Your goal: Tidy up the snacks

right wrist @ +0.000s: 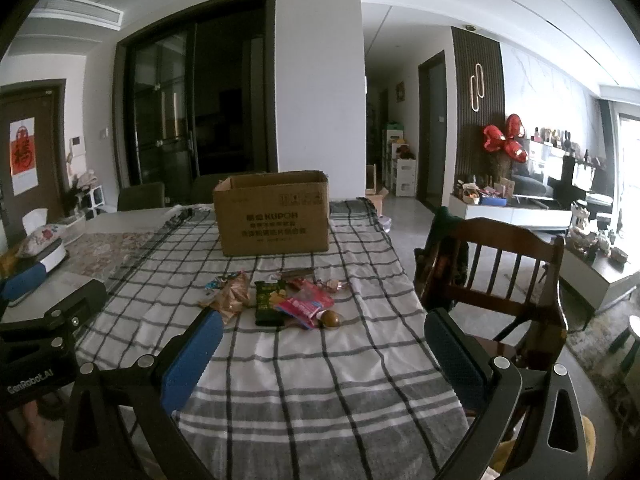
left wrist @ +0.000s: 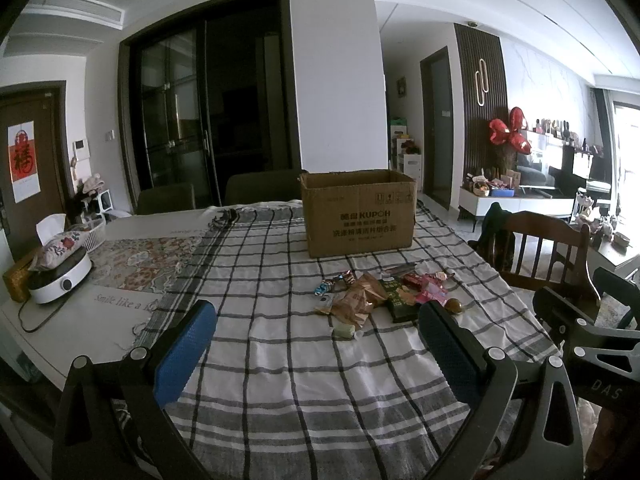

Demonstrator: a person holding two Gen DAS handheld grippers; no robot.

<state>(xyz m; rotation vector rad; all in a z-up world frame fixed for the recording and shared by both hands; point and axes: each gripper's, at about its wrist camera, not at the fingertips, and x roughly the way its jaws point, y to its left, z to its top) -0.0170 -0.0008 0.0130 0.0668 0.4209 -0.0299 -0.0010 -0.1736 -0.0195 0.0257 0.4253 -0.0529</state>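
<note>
Both tongs gape wide with nothing between their blue pads: left gripper (left wrist: 316,344) and right gripper (right wrist: 322,354) hover above the near end of the table, apart from every snack.

Snack pile (right wrist: 276,298) lies mid-table on the checked tablecloth (right wrist: 304,392), between the grippers and the cardboard box (right wrist: 274,214), which stands open-topped just beyond it.
- Tan crinkled packets (left wrist: 354,300): judged light, soft, air-filled; contents probably crush easily. Pinch a sealed edge, not the belly.
- Dark green packet (right wrist: 270,300): flat foil, likely slippery; take it by an edge.
- Pink-red wrapper (right wrist: 306,304): thin, overlaps the green packet; lifting one may drag the other.
- Small wrapped sweets (left wrist: 334,282) at the far left of the pile: tiny, light, best taken across the body.
- Brown round item (right wrist: 330,319) at the pile's right edge: looks smooth and hard, may roll; exact kind cannot be told.
- Pale green small item (left wrist: 345,331) nearest the left gripper: identity unclear.

Outward: white round appliance (left wrist: 60,280) with a floral tissue pouch (left wrist: 60,246) on top at table left; wooden chair (right wrist: 496,276) at right.
</note>
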